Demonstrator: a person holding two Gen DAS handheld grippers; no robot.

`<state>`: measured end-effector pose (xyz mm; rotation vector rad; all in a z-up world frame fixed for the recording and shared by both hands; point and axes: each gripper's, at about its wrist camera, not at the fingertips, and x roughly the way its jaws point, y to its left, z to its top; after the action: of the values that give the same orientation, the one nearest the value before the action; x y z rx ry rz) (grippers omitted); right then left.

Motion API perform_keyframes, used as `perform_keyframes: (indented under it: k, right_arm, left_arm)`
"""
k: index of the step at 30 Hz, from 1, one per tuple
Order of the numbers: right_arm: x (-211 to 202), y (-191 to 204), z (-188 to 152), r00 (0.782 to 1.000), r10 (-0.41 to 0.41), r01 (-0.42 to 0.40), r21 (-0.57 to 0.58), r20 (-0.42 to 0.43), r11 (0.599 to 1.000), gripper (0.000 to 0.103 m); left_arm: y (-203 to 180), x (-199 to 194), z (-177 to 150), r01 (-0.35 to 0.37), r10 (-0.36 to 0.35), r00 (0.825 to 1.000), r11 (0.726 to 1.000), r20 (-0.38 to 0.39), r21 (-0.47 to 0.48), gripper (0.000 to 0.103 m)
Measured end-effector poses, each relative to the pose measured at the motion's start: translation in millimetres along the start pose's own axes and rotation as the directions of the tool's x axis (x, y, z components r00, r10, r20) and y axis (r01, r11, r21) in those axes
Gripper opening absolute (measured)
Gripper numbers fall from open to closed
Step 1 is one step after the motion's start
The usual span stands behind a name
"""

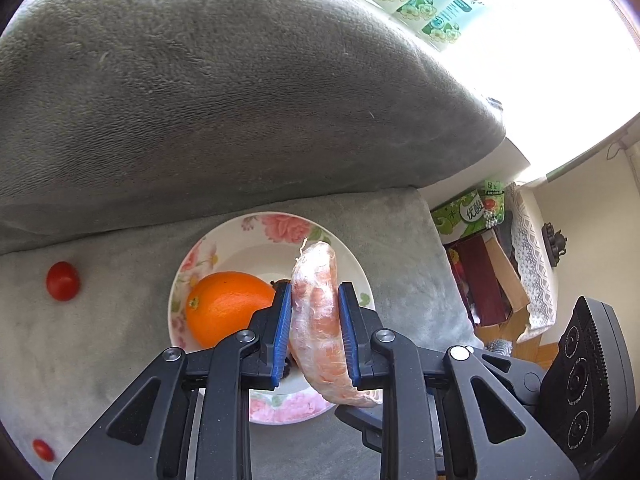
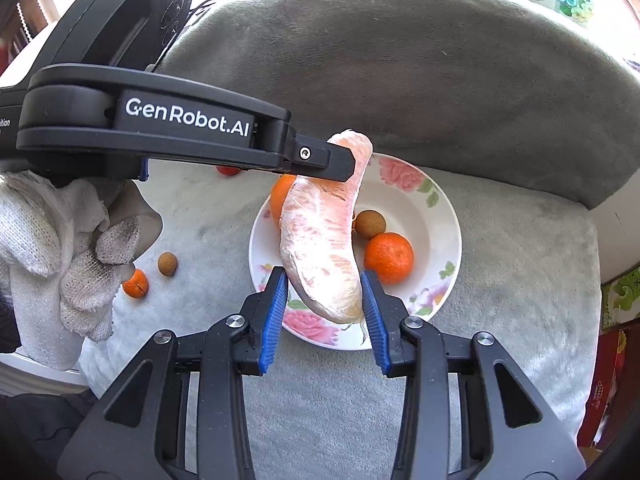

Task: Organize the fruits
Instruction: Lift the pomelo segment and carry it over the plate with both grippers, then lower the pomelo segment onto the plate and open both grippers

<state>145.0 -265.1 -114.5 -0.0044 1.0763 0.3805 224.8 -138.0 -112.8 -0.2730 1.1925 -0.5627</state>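
My left gripper [image 1: 316, 332] is shut on a peeled pink pomelo segment [image 1: 320, 320] and holds it above a floral plate [image 1: 352, 256]. An orange [image 1: 226, 306] lies in the plate. In the right wrist view the same segment [image 2: 324, 240] hangs from the left gripper over the plate [image 2: 436, 208], which also holds a mandarin [image 2: 389, 257] and a brown longan [image 2: 370, 224]. My right gripper [image 2: 326, 308] is open, its blue pads on either side of the segment's lower end, not pressing it.
Two cherry tomatoes [image 1: 63, 281] [image 1: 43, 450] lie on the grey sofa seat [image 1: 100, 340] left of the plate. A small mandarin [image 2: 135, 283] and a longan [image 2: 167, 264] lie there too. The sofa backrest [image 1: 200, 100] rises behind. Boxes [image 1: 476, 216] stand right.
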Motion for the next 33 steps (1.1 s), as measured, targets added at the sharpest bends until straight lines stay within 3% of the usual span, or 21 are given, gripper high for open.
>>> perform_keyframes:
  k: [16,33]
  right_arm:
    - [7.3,-25.8,-1.1,1.000,-0.013,0.014,0.049,-0.016,0.999,0.039]
    - [21.4,-21.4,-1.3,0.998,-0.047,0.049,0.051,-0.034,0.998,0.042]
  left_arm:
    - [-11.0,21.3,9.3,-0.029,0.030,0.999,0.999,-0.043,0.037,0.022]
    - [-19.6,26.2,12.6,-0.055,0.058,0.997,0.996,-0.048,0.070,0.022]
